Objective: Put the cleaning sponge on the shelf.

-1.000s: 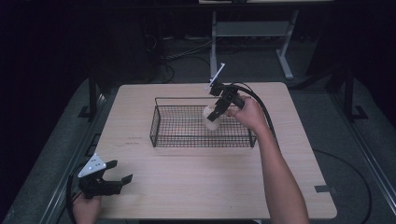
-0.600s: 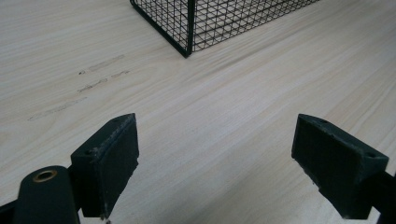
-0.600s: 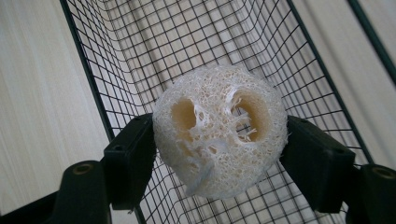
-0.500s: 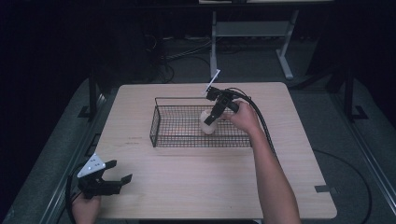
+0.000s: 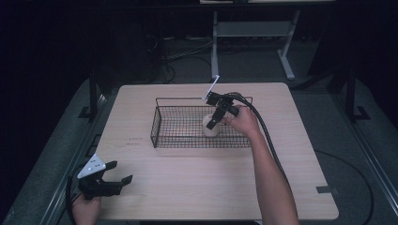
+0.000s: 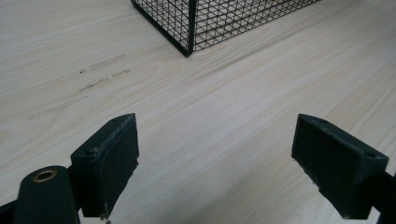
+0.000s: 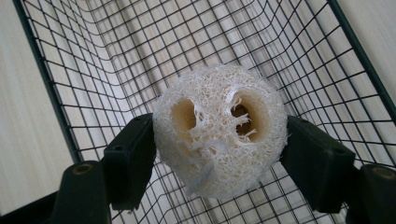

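1. Down at the table's near left corner, the left gripper sits low over the wood, held by a hand that comes in from the near edge, its grey three-cornered plate on top.
2. In the left gripper view its two black jaws stand wide apart with only bare light wood between them: nothing is held there.
3. Just ahead of those jaws, faint grey smudges mark the tabletop, and beyond them stands the near left corner of the wire basket.
4. Moving up the table: the black wire basket sits around the middle, a little toward the far edge, its long sides running left to right.
5. The right forearm reaches in from the near edge on the right side, with the hand over the basket's right part.
6. The right gripper points down into the basket, cable trailing back along the arm.
7. And there it is: the right gripper's jaws are clamped on a pale loofah piece, one pad pressed on each side, two hollow channels facing the camera.
8. The loofah piece is inside the basket, right of centre, with mesh floor and walls behind it; whether it touches the floor I cannot tell.
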